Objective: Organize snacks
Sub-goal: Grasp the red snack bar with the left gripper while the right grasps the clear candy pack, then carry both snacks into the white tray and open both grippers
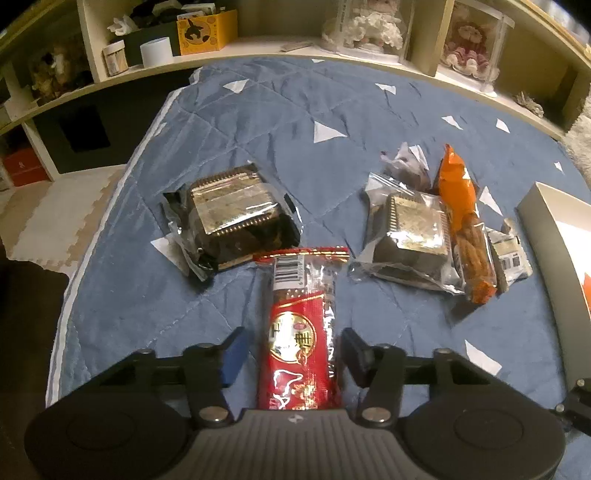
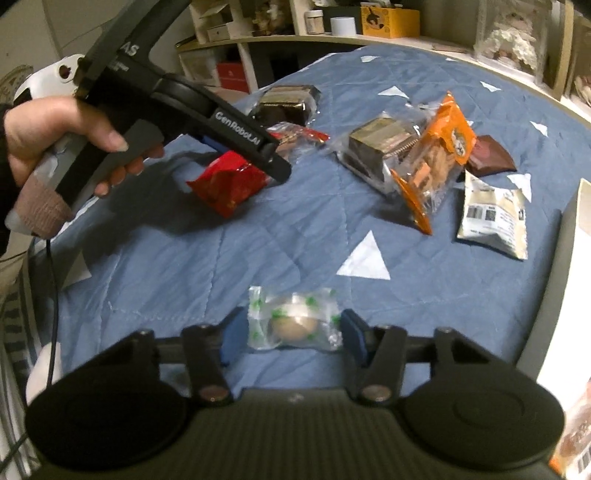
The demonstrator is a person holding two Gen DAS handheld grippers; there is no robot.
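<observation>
My left gripper (image 1: 291,354) is open, its fingers on either side of a long red snack packet (image 1: 301,328) lying on the blue quilt (image 1: 221,125). The gap on each side shows no grip. The red packet also shows in the right wrist view (image 2: 229,184) under the left gripper (image 2: 273,162). My right gripper (image 2: 291,332) is open around a small clear packet with a brown round snack (image 2: 293,325). Two dark cake packs (image 1: 232,214) (image 1: 410,236), an orange packet (image 1: 465,221) and a beige sachet (image 2: 493,218) lie further out.
A white box (image 1: 554,236) stands at the quilt's right edge. A brown sachet (image 2: 487,155) lies behind the orange packet. Shelves with a yellow box (image 1: 207,31), a white cup (image 1: 157,51) and display cases run along the back. Foam floor mats (image 1: 55,221) lie left of the quilt.
</observation>
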